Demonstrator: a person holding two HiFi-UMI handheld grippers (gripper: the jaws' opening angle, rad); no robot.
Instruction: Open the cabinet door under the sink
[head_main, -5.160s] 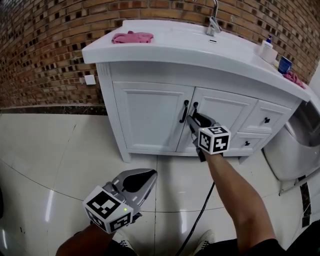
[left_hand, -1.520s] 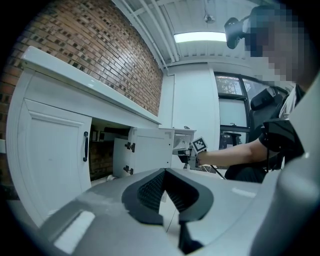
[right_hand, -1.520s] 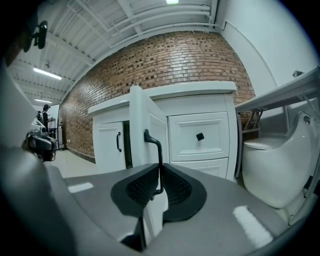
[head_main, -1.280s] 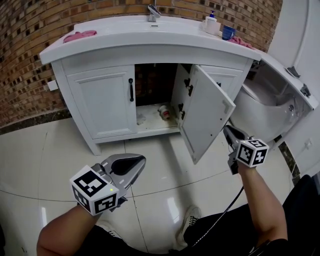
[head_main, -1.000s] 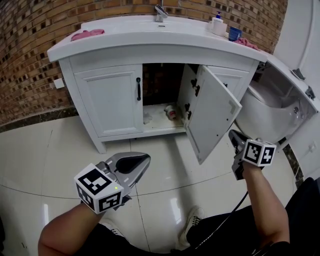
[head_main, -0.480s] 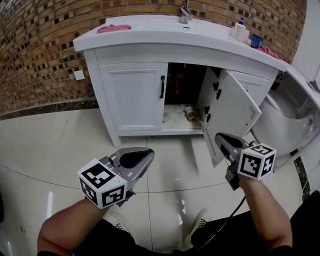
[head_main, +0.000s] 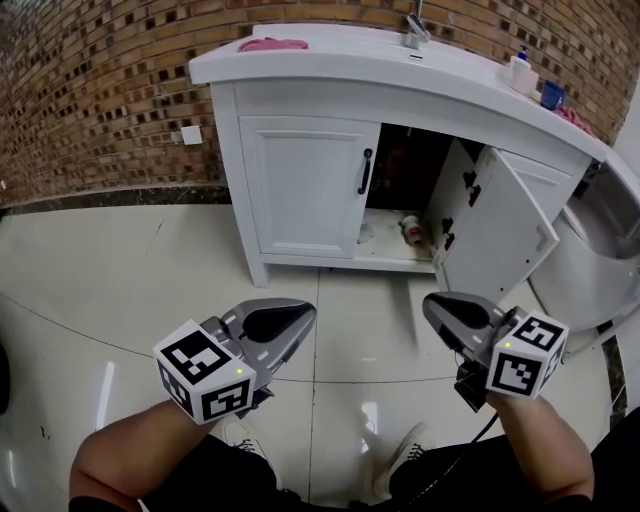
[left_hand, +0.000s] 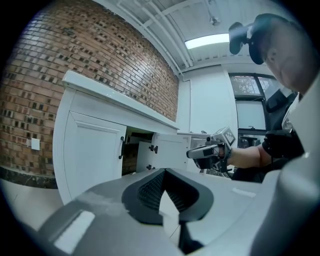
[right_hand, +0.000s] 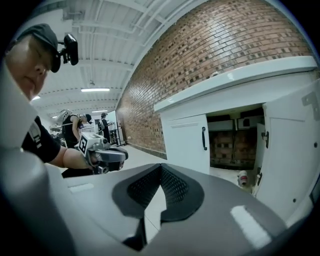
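Note:
The white cabinet (head_main: 300, 190) stands under the sink. Its right door (head_main: 497, 240) hangs wide open, and its left door (head_main: 312, 185) with the black handle (head_main: 366, 171) is closed. A small can (head_main: 411, 228) lies inside the open bay. My left gripper (head_main: 300, 314) hovers over the floor tiles well short of the cabinet, shut and empty. My right gripper (head_main: 432, 304) is level with it to the right, also shut on nothing and apart from the open door. In the left gripper view the left gripper (left_hand: 162, 172) faces the cabinet. The right gripper view shows the right gripper (right_hand: 161, 167) and the open door (right_hand: 292, 150).
A pink cloth (head_main: 272, 44), a tap (head_main: 415, 30), a soap bottle (head_main: 519, 72) and a blue cup (head_main: 551, 95) sit on the countertop. A white toilet (head_main: 600, 260) stands right of the open door. Brick wall with a socket (head_main: 191, 134) behind. My shoes (head_main: 405, 462) are below.
Both grippers have drawn back from the cabinet. The right gripper swung left, away from the open door's edge, to sit beside the left one. The door stays open.

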